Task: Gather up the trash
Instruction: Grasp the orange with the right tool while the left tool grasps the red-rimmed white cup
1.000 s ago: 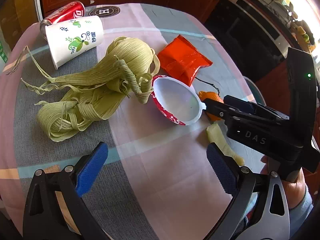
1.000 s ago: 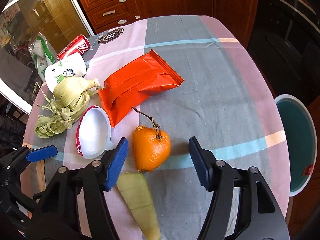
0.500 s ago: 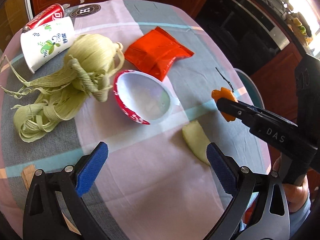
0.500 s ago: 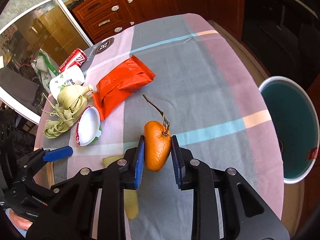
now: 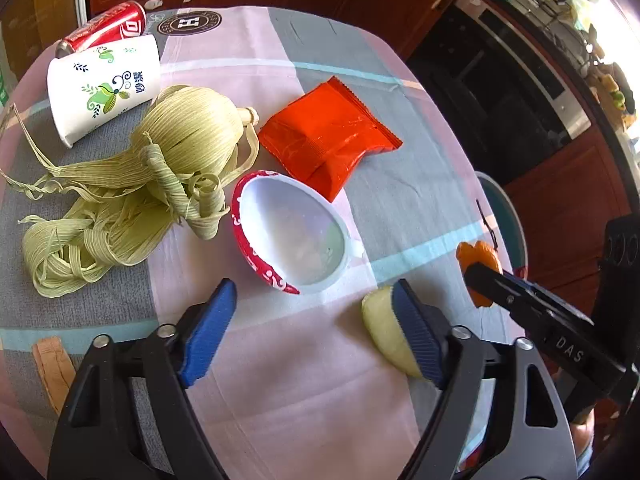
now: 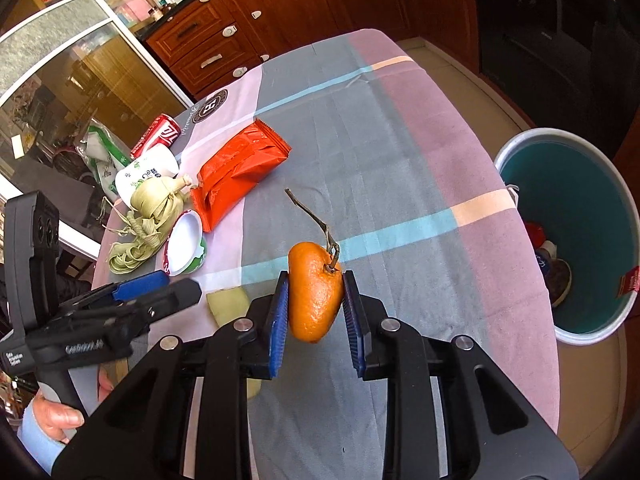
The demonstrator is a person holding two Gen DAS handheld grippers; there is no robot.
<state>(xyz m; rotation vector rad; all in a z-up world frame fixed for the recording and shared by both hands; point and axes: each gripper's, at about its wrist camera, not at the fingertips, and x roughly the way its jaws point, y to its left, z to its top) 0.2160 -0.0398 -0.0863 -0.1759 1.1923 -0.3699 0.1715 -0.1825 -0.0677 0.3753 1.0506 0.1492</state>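
Orange point(image 6: 314, 292) clamped in right claw point(image 6: 314, 310)

"DAS" on the right claw point(image 5: 480, 276) (white letters), "H" emblem on tablecloth point(image 5: 189, 23)

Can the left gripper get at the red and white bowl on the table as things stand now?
Probably yes. The left gripper holds nothing, its jaws are closing, and the bowl lies just ahead with bare cloth between. The pale peel sits at one finger, off that path.
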